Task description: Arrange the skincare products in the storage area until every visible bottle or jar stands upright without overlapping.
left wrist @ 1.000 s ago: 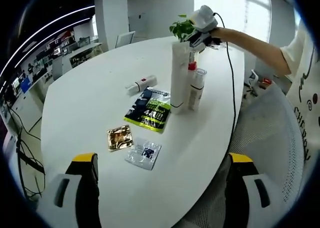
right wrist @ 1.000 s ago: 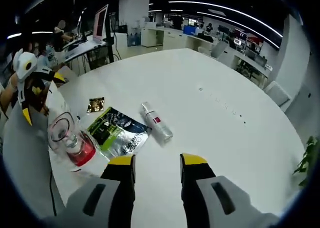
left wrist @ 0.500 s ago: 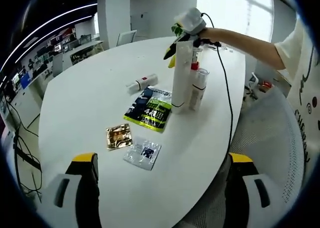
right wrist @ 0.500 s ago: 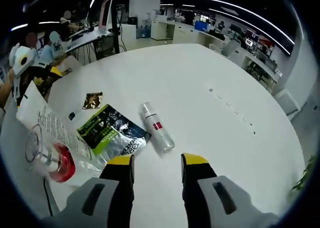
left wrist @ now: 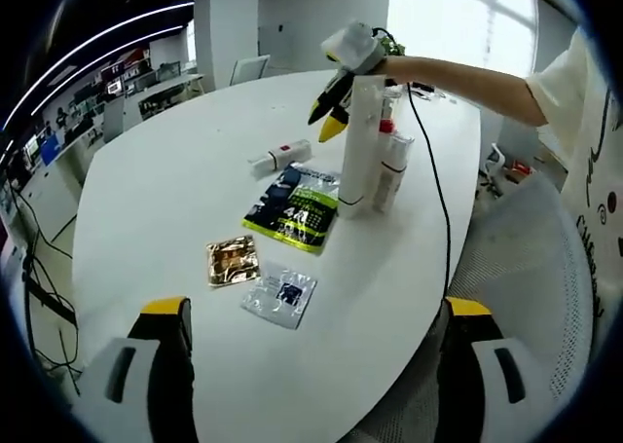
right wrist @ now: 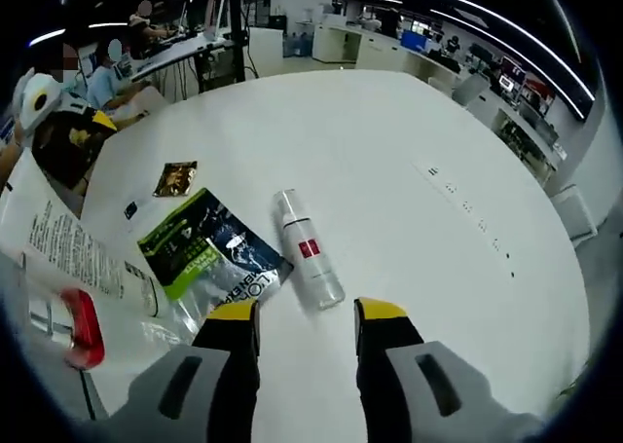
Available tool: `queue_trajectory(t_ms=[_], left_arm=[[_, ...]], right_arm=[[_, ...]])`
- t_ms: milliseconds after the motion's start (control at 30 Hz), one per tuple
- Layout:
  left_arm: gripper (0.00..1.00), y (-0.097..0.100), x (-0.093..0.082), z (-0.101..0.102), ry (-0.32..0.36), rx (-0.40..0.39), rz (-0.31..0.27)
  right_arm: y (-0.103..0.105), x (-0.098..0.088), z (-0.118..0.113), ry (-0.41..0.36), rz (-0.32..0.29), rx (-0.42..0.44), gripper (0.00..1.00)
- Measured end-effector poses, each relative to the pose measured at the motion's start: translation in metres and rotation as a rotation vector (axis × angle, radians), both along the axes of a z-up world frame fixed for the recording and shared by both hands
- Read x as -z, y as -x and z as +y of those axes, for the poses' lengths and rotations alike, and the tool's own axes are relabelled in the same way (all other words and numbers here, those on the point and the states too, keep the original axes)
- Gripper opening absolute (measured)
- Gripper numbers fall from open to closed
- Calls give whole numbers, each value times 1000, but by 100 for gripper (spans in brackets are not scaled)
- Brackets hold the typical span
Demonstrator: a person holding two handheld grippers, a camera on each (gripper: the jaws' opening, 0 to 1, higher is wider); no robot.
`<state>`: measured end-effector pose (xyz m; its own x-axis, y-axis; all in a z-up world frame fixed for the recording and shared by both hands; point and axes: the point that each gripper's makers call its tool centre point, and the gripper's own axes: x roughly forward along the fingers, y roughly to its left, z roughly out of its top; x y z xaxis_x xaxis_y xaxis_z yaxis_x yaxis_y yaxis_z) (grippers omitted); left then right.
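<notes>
Parted, empty tongs [right wrist: 307, 314] just short of a lying clear bottle [right wrist: 307, 248] beside a green sachet [right wrist: 212, 256].

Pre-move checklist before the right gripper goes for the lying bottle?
1. Right gripper open: ok, jaws apart with nothing between them.
2. Lying bottle reachable: ok, it lies flat on the white table just ahead of the jaws.
3. Bottle free of overlap: cannot tell, it lies against or very near the edge of the green pouch.
4. Tall white tube upright: ok, with a smaller bottle standing beside it.
5. Left gripper clear of the work: ok, open and held back at the near table edge.
6. Gold sachet and clear sachet out of the path: ok.
</notes>
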<state>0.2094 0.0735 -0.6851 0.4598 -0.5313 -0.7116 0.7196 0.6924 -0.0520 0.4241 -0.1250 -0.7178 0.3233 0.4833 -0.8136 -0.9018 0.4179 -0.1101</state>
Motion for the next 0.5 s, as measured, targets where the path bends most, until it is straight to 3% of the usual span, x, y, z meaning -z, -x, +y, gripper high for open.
queue_trajectory(t_ms=[500], left_arm=[[98,-2,5,2,1,-6,18]], right_arm=[[-17,20,20,51,34,-73,38]])
